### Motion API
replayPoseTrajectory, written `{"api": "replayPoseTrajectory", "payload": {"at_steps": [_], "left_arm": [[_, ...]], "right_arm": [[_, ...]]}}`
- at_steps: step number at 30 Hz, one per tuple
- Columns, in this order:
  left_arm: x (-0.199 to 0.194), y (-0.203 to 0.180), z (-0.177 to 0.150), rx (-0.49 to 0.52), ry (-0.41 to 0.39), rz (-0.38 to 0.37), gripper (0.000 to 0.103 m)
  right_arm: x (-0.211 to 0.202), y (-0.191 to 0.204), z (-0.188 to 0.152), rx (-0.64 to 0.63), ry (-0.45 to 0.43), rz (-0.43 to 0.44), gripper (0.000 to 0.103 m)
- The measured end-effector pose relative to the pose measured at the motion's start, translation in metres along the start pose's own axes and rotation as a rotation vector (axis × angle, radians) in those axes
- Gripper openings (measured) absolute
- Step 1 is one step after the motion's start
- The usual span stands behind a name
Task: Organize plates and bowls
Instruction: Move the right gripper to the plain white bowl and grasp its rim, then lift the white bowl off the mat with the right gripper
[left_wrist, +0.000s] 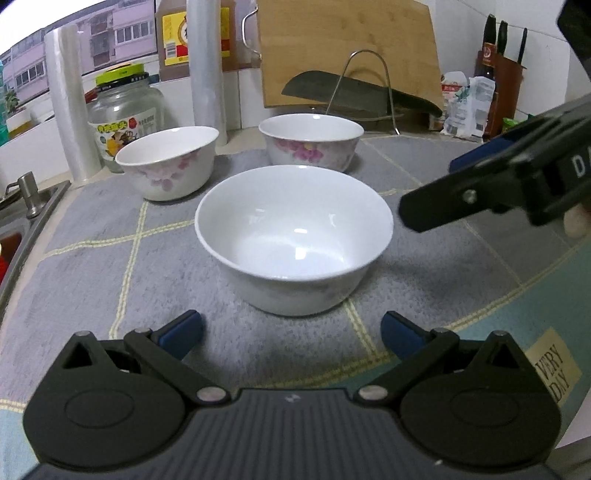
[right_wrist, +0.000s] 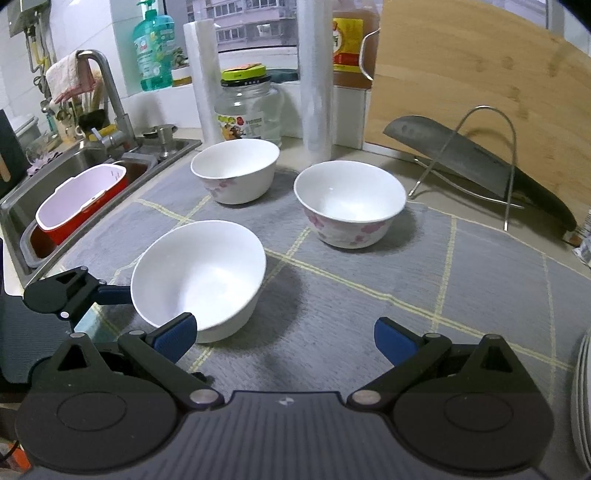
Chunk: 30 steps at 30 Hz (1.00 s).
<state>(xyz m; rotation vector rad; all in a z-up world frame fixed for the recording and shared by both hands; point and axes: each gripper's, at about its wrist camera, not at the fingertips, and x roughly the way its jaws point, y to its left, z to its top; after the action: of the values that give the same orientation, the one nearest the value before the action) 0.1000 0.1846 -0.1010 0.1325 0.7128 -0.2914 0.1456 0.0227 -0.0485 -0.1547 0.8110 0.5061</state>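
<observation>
Kitchen tabletop (left_wrist: 92, 266): nearest bowl (left_wrist: 293, 236), in front of two spaced flowered bowls (left_wrist: 168, 162), awaits stacking. Left gripper (left_wrist: 291, 328) and right gripper (right_wrist: 284, 334) hover with fingers spread, empty, flanking it.

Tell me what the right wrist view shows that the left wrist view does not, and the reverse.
Only the right wrist view shows the faucet, the red container in the sink, the green soap bottle and stacked plates at the right edge. Only the left wrist view shows the knife block and the mat's label. Both show three bowls, nearest one included, the glass jar, the cleaver and both open grippers.
</observation>
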Motion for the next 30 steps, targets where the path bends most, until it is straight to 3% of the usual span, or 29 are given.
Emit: {"api": "replayPoseTrajectory", "payload": {"at_steps": [8,18,23,30], "left_arm": [[-0.002,0.001,0.006,0.02,-0.043,-0.01,0.102],[-0.011,0.001,0.016,0.04,-0.104,0.009,0.1],[-0.013,0.004,0.018,0.039,-0.117,-0.003,0.093],[-0.014,0.004,0.019,0.047,-0.121,-0.012,0.09]], "right_arm": [[0.013,0.004,0.009,-0.027,0.013,0.042,0.103],[0.033,0.007,0.026,-0.024,0.012,0.165,0.102],[0.045,0.008,0.034,-0.027,0.026,0.207,0.087],[0.053,0.011,0.04,-0.049,0.03,0.238,0.076]]}}
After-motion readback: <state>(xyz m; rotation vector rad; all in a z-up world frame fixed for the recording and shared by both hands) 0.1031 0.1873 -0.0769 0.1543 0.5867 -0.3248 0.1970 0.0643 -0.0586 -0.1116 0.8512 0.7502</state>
